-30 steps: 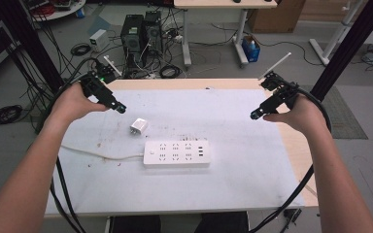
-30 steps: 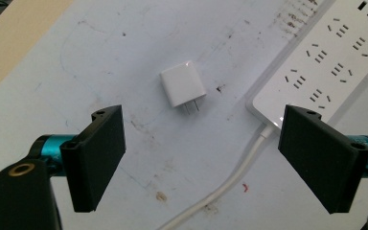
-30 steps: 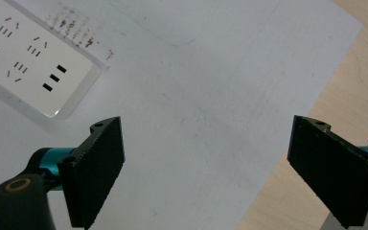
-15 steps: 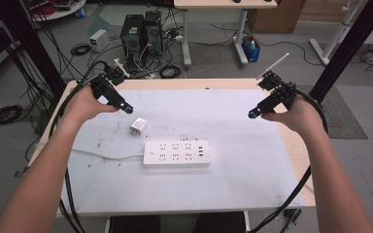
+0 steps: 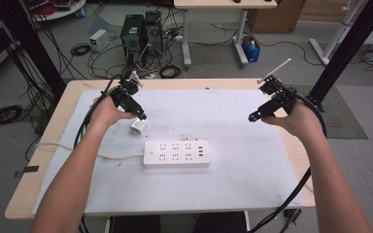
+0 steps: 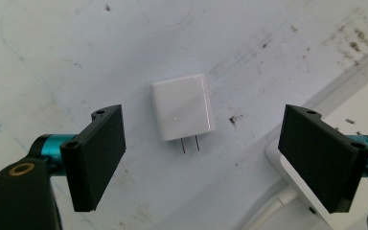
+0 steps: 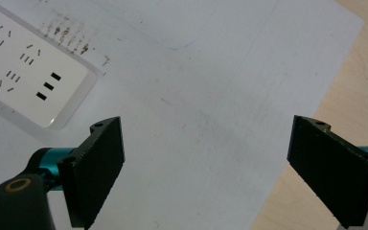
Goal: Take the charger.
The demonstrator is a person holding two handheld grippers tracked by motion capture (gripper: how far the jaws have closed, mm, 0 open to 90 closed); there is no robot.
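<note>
A small white plug adapter [image 5: 137, 127] [image 6: 184, 107] lies flat on the white table sheet, its two metal prongs pointing toward the camera in the left gripper view. My left gripper [image 5: 141, 117] [image 6: 206, 158] hovers just above it, jaws wide open with the adapter between and slightly beyond them. A white power strip [image 5: 177, 154] [image 6: 297, 182] [image 7: 26, 72] lies in the middle of the table. My right gripper [image 5: 252, 117] [image 7: 206, 172] hangs open over bare sheet at the right, away from the strip.
The white sheet [image 5: 223, 141] covers a wooden table [image 5: 53, 131]; its wooden edge shows at right [image 7: 359, 96]. The strip's white cord [image 5: 77, 148] runs off to the left. Beyond the table stand computer towers [image 5: 141, 29] and cables on the floor.
My left gripper has moved right and down toward the adapter, arriving just above it. The right gripper has hardly shifted.
</note>
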